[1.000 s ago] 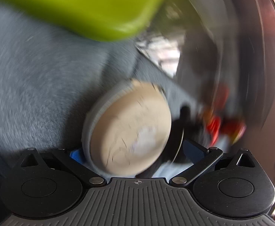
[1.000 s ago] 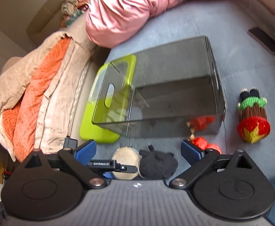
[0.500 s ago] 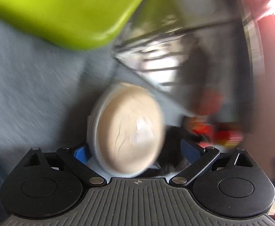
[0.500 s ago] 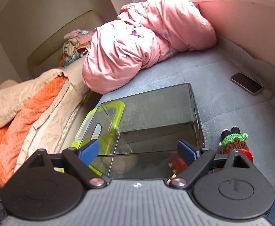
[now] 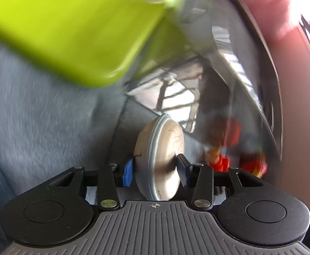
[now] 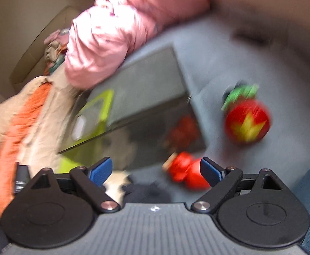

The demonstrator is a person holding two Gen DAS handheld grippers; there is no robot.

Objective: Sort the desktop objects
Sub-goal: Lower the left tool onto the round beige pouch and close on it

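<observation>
My left gripper (image 5: 156, 170) is shut on a round beige zip case (image 5: 160, 157), held on edge between the blue pads, close to the front wall of the smoky clear bin (image 5: 229, 80). My right gripper (image 6: 156, 170) is open and empty, low over the grey surface in front of the bin (image 6: 146, 97). A small red toy (image 6: 186, 173) lies by its right fingertip. A black plush (image 6: 146, 191) and a beige patch of the case (image 6: 114, 186) show just below the fingers. A knitted doll with a red star base (image 6: 247, 119) lies to the right of the bin.
The lime-green lid (image 5: 70, 27) lies left of the bin; it shows through the bin in the right wrist view (image 6: 95, 110). A pink quilt (image 6: 121, 27) and an orange-beige blanket (image 6: 17, 123) sit behind and left. A red toy (image 5: 220, 161) lies right of the case.
The left gripper has closed on the beige case, which has turned from flat-faced to edge-on. The right gripper has swung down and tilted towards the toys in front of the bin.
</observation>
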